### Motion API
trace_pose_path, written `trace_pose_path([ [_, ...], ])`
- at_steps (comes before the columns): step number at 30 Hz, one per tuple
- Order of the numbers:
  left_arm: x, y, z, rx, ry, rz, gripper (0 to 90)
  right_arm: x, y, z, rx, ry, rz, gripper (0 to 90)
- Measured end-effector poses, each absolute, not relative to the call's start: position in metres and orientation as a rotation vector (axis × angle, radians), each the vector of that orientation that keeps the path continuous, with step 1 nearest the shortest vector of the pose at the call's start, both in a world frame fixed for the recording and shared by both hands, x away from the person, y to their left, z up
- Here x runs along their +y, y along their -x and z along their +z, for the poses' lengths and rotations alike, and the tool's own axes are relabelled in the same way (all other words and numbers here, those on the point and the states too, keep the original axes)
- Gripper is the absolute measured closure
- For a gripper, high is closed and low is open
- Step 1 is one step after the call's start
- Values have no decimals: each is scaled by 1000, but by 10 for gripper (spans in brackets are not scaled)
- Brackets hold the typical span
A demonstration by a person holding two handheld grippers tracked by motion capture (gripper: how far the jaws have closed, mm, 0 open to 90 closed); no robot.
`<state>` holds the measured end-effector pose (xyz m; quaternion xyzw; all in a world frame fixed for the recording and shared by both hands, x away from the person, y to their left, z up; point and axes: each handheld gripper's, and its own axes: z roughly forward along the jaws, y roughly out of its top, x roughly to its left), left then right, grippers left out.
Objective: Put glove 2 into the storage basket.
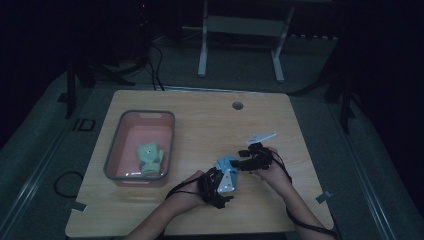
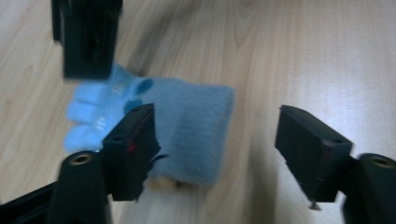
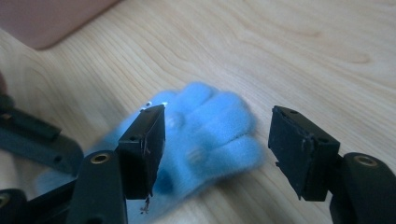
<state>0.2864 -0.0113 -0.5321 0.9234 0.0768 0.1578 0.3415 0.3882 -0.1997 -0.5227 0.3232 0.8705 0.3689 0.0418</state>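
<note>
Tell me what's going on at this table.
A person works a hand-held gripper in each hand over a small blue glove lying on the wooden table. The left hand-held gripper and right hand-held gripper both straddle it, jaws apart, not clamped. A green glove already lies in the pink bin.

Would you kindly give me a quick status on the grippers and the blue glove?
Left gripper and right gripper both open, straddling the blue glove. Glove flat on table, not gripped. Nothing in the way; bin off to the left.
</note>
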Motion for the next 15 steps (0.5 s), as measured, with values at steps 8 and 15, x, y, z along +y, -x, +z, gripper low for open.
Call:
trace_pose_path([
  [8,-20,-288,-546,175,-2453,424,376,-193,-392,-546,2744,-963,1023,354],
  [15,-23,-285,-550,176,-2452,498,433,-189,-389,-545,2757,-913,977,458],
])
